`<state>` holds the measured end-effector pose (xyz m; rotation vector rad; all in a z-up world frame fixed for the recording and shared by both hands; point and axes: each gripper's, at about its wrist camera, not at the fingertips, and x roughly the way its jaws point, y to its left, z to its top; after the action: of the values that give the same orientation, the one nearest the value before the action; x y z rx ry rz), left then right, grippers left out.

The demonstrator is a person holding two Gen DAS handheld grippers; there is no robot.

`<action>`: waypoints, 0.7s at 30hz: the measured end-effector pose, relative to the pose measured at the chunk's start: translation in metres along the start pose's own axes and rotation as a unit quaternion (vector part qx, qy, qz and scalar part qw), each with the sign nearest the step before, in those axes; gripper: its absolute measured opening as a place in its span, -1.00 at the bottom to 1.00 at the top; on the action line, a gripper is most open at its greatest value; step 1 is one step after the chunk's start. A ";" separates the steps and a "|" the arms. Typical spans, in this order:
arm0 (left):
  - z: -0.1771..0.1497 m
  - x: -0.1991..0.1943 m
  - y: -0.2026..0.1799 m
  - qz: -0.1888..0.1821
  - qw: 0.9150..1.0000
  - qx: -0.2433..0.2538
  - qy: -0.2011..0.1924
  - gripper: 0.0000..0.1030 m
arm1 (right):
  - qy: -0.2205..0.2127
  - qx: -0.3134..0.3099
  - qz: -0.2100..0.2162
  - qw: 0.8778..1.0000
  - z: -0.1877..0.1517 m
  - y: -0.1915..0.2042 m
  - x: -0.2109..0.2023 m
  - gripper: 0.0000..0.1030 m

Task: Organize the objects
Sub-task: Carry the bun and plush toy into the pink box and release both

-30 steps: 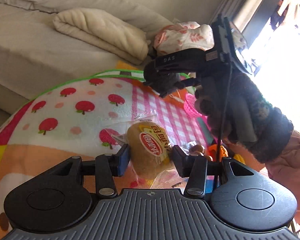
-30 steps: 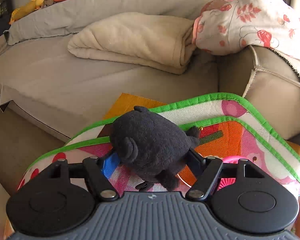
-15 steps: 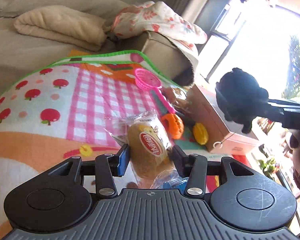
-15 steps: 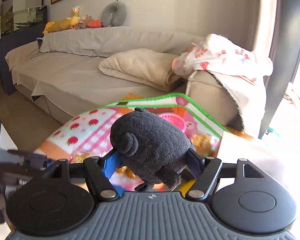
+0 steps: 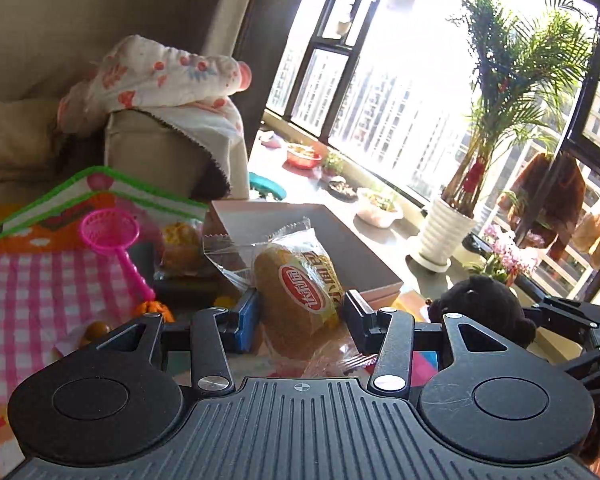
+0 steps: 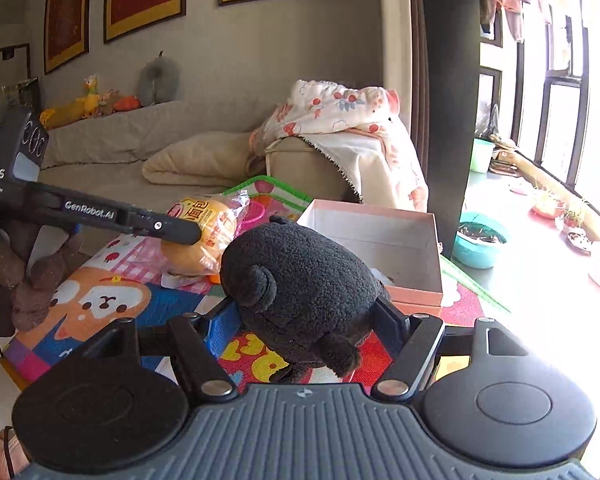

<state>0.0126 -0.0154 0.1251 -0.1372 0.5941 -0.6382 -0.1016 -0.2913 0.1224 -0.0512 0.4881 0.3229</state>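
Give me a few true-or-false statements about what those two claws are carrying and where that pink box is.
1. The left claw grips a wrapped bread roll. True.
2. The right claw is empty. False: it holds a black plush toy.
3. The pink cardboard box has its lid on. False: it stands open.
4. A pink toy strainer lies on the play mat. True.
5. The plush toy already sits inside the box. False: it is held in the claw, in front of the box.
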 end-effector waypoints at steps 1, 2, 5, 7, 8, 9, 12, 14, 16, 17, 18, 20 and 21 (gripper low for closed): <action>0.011 0.010 -0.005 -0.004 1.000 0.004 -0.004 -0.01 | -0.006 0.001 -0.003 1.000 -0.001 -0.003 -0.002 0.38; 0.024 0.023 -0.010 -0.008 1.000 0.004 -0.007 -0.01 | -0.011 0.002 -0.007 1.000 -0.003 -0.007 -0.003 0.38; 0.049 0.060 -0.015 -0.003 1.000 -0.008 -0.029 -0.01 | -0.020 0.007 -0.021 1.000 -0.010 -0.021 -0.006 0.38; 0.056 0.085 -0.015 0.003 0.998 0.000 -0.055 0.01 | -0.021 0.020 -0.030 0.999 -0.013 -0.030 -0.005 0.38; 0.055 0.095 -0.013 0.007 0.998 0.000 -0.059 0.01 | -0.021 0.027 -0.032 0.999 -0.015 -0.035 -0.004 0.38; 0.053 0.114 -0.009 0.017 0.999 -0.005 -0.048 0.00 | -0.019 0.037 -0.034 0.999 -0.017 -0.041 -0.003 0.38; 0.044 0.156 0.003 0.056 0.998 -0.010 0.016 -0.02 | -0.009 0.049 -0.045 0.998 -0.020 -0.053 0.003 0.38; 0.037 0.162 0.008 0.082 0.996 0.008 0.017 -0.02 | -0.005 0.050 -0.051 0.997 -0.020 -0.058 0.007 0.38; 0.035 0.151 0.017 0.083 0.997 -0.004 -0.001 -0.02 | -0.004 0.049 -0.053 0.997 -0.020 -0.061 0.010 0.38; 0.035 0.144 0.022 0.078 0.997 -0.022 -0.007 -0.02 | -0.003 0.050 -0.053 0.997 -0.019 -0.062 0.012 0.38; 0.034 0.137 0.026 0.072 0.997 -0.035 -0.011 -0.02 | -0.002 0.051 -0.053 0.997 -0.017 -0.063 0.014 0.38; 0.027 0.114 0.031 0.061 0.997 -0.044 -0.019 -0.02 | -0.005 0.055 -0.054 0.997 -0.009 -0.064 0.020 0.38; 0.022 0.105 0.031 0.061 0.997 -0.041 -0.020 -0.02 | -0.009 0.055 -0.054 0.997 -0.004 -0.065 0.023 0.38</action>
<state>0.1085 -0.0543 0.0842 -0.1886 0.5847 -0.4922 -0.0639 -0.3472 0.1063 0.0327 0.4829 0.1903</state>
